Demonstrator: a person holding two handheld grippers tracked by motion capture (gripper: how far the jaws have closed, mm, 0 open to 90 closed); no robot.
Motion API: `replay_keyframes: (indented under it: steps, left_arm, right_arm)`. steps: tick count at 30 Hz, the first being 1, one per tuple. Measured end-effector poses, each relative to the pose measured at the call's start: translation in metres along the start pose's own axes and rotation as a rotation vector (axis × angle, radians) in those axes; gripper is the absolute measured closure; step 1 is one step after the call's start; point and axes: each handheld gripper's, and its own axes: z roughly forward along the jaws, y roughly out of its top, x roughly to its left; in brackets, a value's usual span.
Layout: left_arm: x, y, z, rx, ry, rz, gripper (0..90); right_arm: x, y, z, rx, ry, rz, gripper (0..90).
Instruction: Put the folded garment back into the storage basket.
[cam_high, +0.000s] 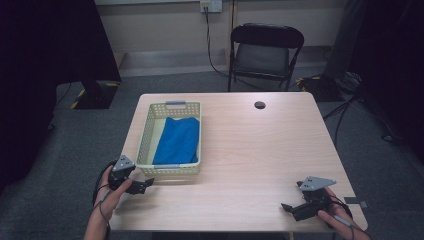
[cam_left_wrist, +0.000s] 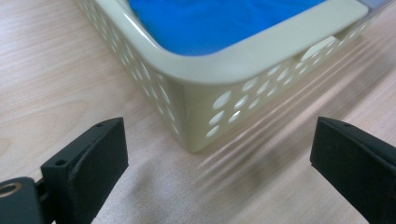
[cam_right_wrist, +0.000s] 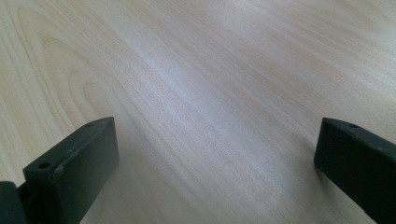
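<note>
I have the left hand-held gripper (cam_high: 142, 186) low over the table (cam_high: 260, 150), just off the near left corner of the basket (cam_high: 145, 137). Its jaws are spread wide and hold nothing. In the left gripper view that corner of the basket (cam_left_wrist: 205, 107) stands between the two jaws but farther out, apart from both, with bare wood in the gap. The basket is pale, with rows of oval holes in its walls and a broad rim. It sits on the left half of the table, long side running away from me.

A blue cloth (cam_high: 177, 140) lies inside the basket, covering most of its floor toward the right wall. In the left gripper view the cloth (cam_left_wrist: 210, 23) comes up close under the rim.

My right hand-held gripper (cam_high: 289, 207) is near the right front corner of the table, well apart from the basket. Its jaws are spread wide too, empty, pointing left across the wood. In the right gripper view I see plain wood grain (cam_right_wrist: 196, 93) between them.

A small dark round spot (cam_high: 259, 104) sits near the far edge of the table. Beyond the table stands a black chair (cam_high: 266, 50) against the wall.
</note>
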Motion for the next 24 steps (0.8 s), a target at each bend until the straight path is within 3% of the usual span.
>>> replay_keyframes:
  steps: [24]
  left_arm:
    - [0.001,-0.010,0.011,0.077,0.013,0.028,3.9]
  right_arm:
    - [0.000,0.000,0.000,0.000,0.000,0.000,0.0]
